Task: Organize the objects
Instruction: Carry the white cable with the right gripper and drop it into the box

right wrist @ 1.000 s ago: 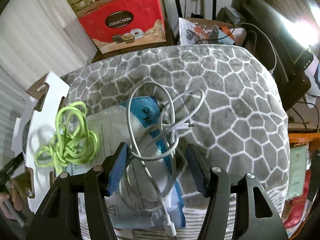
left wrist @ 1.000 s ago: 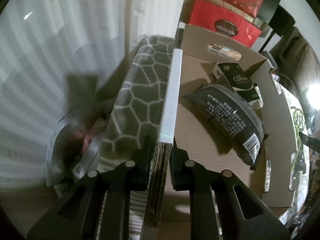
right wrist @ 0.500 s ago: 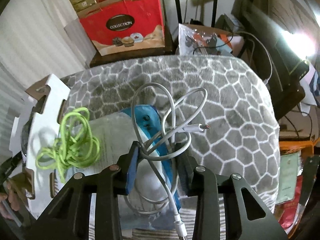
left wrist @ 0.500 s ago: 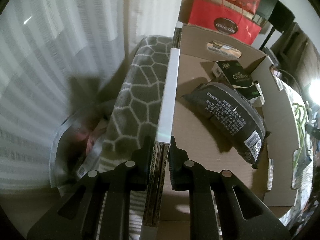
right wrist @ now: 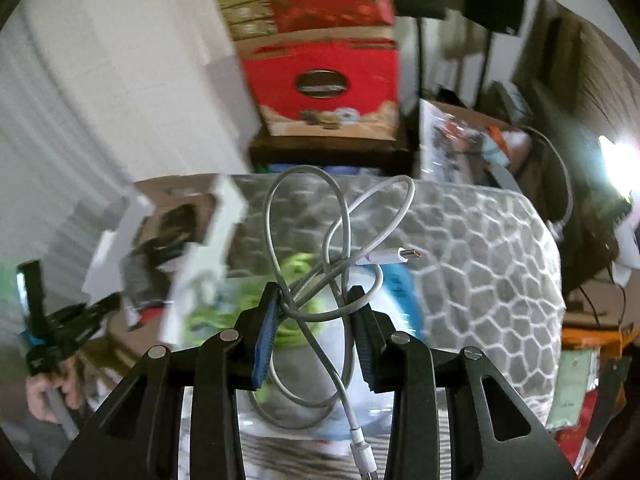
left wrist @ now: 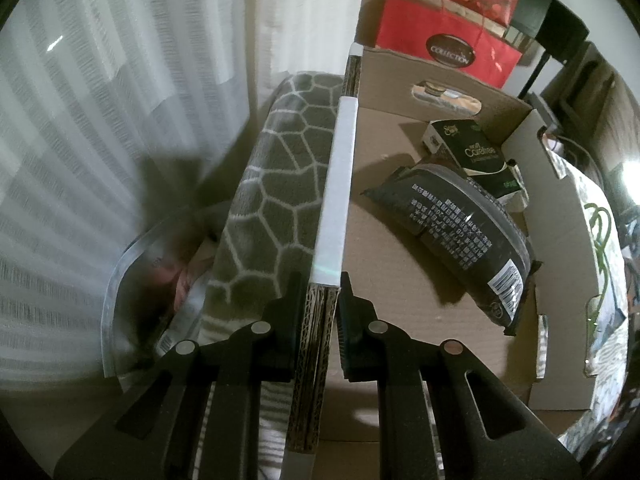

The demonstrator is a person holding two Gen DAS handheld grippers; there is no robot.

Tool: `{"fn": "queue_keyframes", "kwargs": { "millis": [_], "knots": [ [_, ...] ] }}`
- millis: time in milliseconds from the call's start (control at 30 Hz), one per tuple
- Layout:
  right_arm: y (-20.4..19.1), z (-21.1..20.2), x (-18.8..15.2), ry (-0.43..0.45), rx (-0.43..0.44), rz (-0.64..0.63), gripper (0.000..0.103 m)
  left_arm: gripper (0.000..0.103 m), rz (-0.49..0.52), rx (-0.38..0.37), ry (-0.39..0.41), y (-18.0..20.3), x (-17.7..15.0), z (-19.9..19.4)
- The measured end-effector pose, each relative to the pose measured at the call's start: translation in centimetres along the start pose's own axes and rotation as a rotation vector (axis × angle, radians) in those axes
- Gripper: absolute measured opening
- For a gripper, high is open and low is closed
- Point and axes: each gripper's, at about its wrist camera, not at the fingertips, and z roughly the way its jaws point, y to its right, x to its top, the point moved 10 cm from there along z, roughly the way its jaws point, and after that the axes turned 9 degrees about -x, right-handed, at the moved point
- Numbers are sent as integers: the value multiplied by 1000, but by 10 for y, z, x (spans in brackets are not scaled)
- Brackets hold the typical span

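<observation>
The right gripper (right wrist: 314,312) has lifted the white cable (right wrist: 340,248), pinching it; the left gripper (left wrist: 318,312) clamps the box wall (left wrist: 336,184). Two packets (left wrist: 460,232) lie boxed; the green cord (right wrist: 296,268) remains.

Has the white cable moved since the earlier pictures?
Yes. The white cable, gripped in the right gripper, has risen off the grey patterned blanket it lay on.

white cable (right wrist: 340,240): looped tangle, lifted off blanket, USB-C plug pointing right | green cord (right wrist: 296,268): bunched under it on a clear bag | cardboard box (left wrist: 400,280): open, at blanket's left edge, black pouch (left wrist: 460,228) and dark carton (left wrist: 476,152) lying inside
</observation>
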Motion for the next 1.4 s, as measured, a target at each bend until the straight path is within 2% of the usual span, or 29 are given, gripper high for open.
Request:
{"fn": "queue_keyframes", "kwargs": {
  "millis": [200, 367, 667, 1000, 1200, 1267, 1400],
  "knots": [
    [-74, -9, 0, 4, 92, -122, 35, 14, -3, -2, 0, 1, 0, 0],
    [-127, -8, -6, 2, 135, -204, 35, 14, -3, -2, 0, 1, 0, 0],
    [-180, 7, -22, -38, 203, -265, 35, 13, -10, -15, 0, 1, -1, 0],
    [-203, 29, -38, -64, 208, -328, 35, 13, -18, -28, -1, -1, -1, 0],
    [-202, 35, -37, -58, 200, -308, 42, 13, -19, -28, -1, -1, -1, 0],
    [-201, 33, -34, -48, 197, -299, 49, 13, -19, -27, -1, -1, -1, -1],
    [-193, 24, -27, -35, 198, -279, 51, 13, -19, -28, -1, -1, -1, 0]
  ]
}}
